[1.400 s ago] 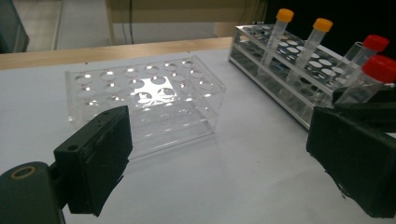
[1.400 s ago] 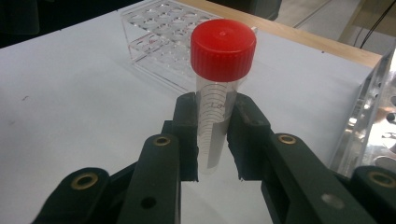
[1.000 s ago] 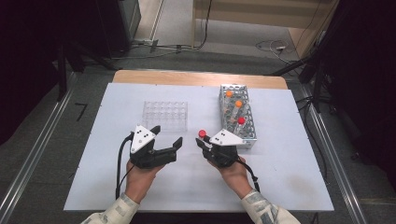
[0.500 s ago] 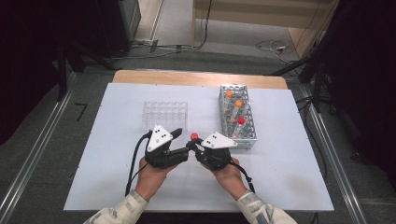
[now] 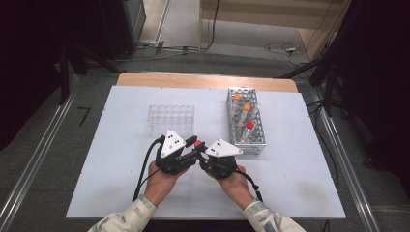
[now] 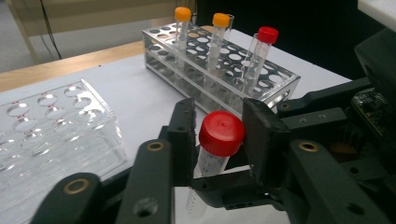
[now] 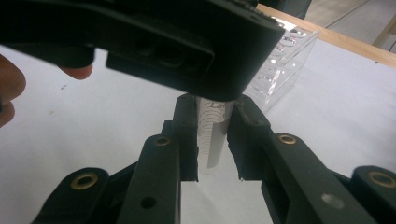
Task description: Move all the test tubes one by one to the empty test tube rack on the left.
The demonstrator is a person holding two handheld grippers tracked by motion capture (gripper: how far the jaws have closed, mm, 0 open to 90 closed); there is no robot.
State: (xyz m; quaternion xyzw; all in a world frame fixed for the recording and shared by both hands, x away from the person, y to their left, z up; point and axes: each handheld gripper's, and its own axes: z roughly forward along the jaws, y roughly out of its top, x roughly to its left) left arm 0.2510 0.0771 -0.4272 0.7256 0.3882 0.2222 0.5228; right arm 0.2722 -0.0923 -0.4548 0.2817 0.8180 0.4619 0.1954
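A clear tube with a red cap (image 5: 199, 144) stands upright between my two grippers at the table's middle front. My right gripper (image 7: 212, 112) is shut on the tube's graduated body (image 7: 211, 144). My left gripper (image 6: 219, 121) has just been closing, and its pads now press on either side of the red cap (image 6: 222, 133). In the high view the left gripper (image 5: 192, 144) and the right gripper (image 5: 201, 151) meet tip to tip. The left gripper's body hides the cap in the right gripper view.
A metal tube rack (image 5: 246, 123) stands right of the grippers and holds two orange-capped tubes and one red-capped tube (image 6: 261, 51). A clear plastic rack (image 5: 170, 119) sits behind the left gripper. White table surface (image 5: 300, 183) lies around the hands.
My left gripper has moved right to the tube that the right gripper holds, and its jaws have closed around the red cap. The right gripper has stayed almost still.
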